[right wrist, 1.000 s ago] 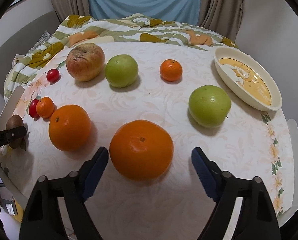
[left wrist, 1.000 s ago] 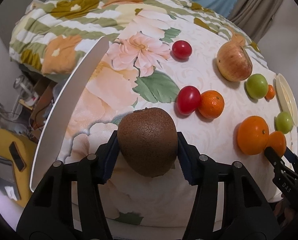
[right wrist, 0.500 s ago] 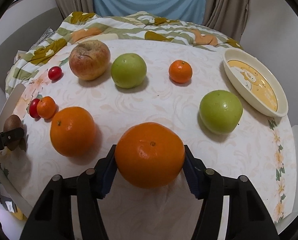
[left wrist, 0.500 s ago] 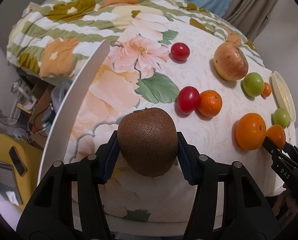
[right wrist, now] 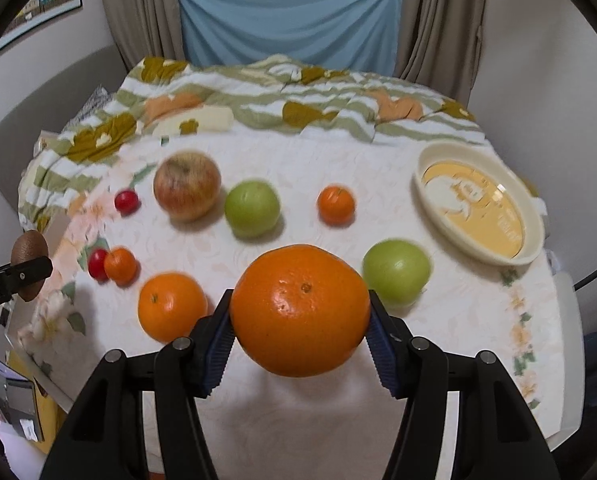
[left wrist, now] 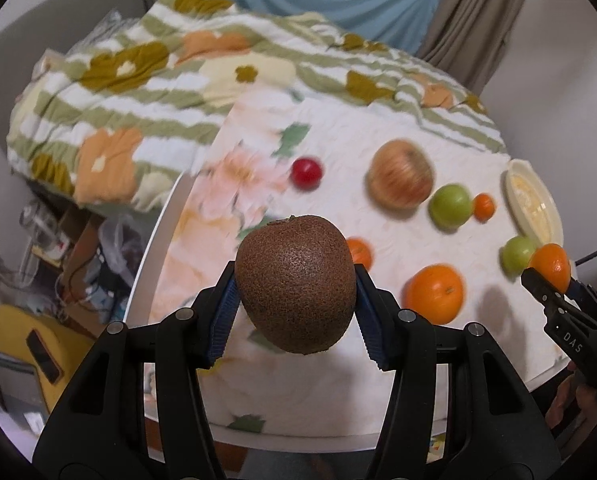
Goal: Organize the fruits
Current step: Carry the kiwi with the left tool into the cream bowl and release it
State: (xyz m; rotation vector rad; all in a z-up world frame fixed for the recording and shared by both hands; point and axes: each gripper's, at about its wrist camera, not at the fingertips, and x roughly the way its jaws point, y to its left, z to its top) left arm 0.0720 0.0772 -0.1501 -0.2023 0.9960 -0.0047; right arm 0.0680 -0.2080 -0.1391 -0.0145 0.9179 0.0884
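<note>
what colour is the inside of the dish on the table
Yellow-orange with a pale printed figure, cream rim; dish shows best in the right wrist view.

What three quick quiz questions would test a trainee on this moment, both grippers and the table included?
1. True or false: the left gripper holds a kiwi between its fingers.
2. Multiple choice: the right gripper is shut on A) a green apple, B) the large orange, C) a cherry tomato.
3. Fill in: the cream dish on the table holds ____ fruit.

Key: 1 true; 2 B; 3 no. The green apple beside the dish sits on the cloth, outside its rim.
</note>
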